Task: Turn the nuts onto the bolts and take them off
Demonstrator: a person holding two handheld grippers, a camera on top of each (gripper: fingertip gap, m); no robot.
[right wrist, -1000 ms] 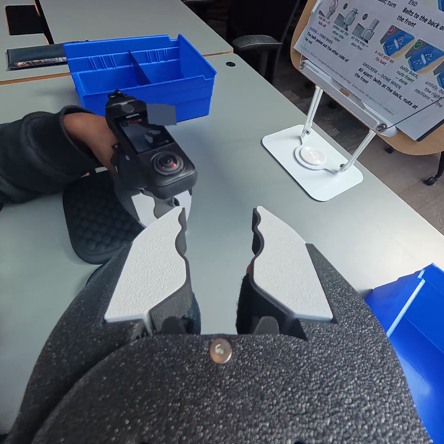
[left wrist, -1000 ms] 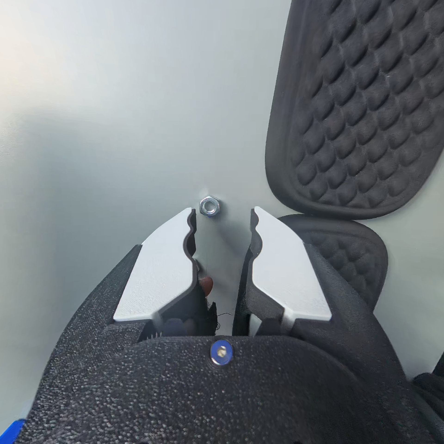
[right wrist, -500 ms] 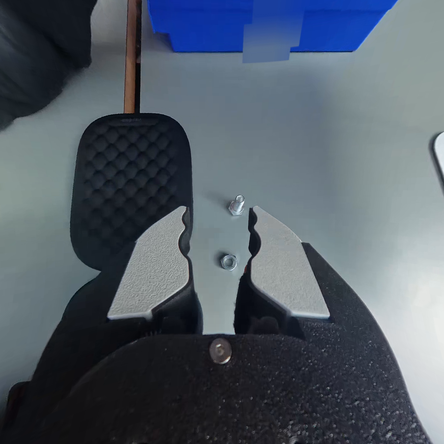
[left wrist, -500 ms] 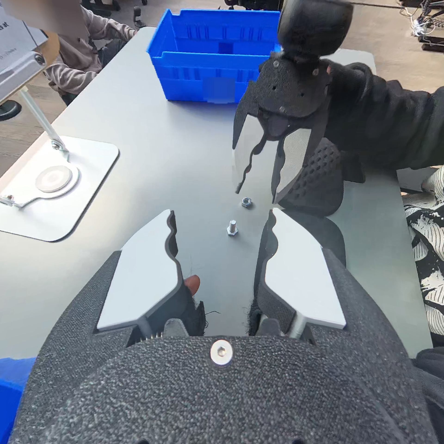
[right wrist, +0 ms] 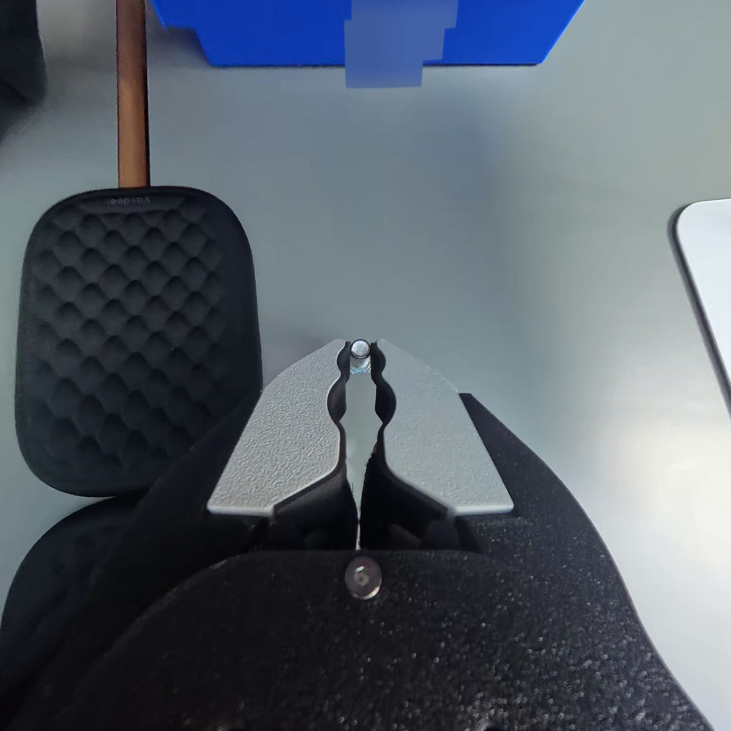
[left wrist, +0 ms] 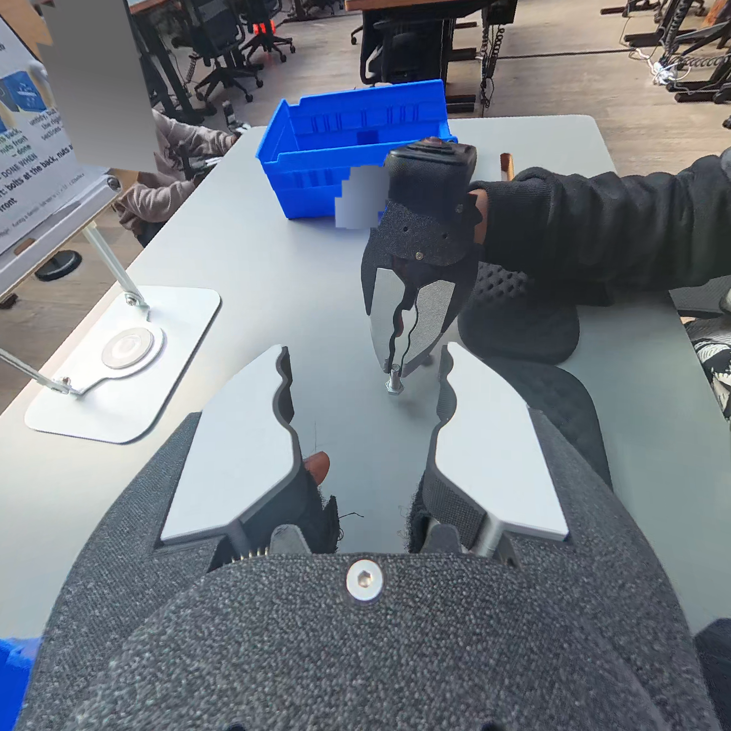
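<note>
A small silver bolt [left wrist: 394,383] stands head down on the grey table [left wrist: 277,277], thread end up. My right gripper [right wrist: 360,345] points down and is shut on the bolt's shank [right wrist: 360,352], pinching it at the very tips. It also shows in the left wrist view [left wrist: 395,366], held by a hand in a black sleeve. My left gripper [left wrist: 366,354] is open and empty, just in front of the bolt and a little above the table. I see no nut in either view.
A blue bin [left wrist: 356,158] stands at the far end of the table [right wrist: 277,31]. Black quilted pads [left wrist: 522,316] [right wrist: 134,336] lie beside the bolt. A white stand base [left wrist: 118,356] with a printed sheet is on the left. A person sits beyond the table's far left. About 15 centimeters separates my left fingertips from my right.
My right gripper has come down and shut on the bolt's shank. The nut that lay near the bolt is now out of sight. My left gripper stays open and has drawn back slightly.
</note>
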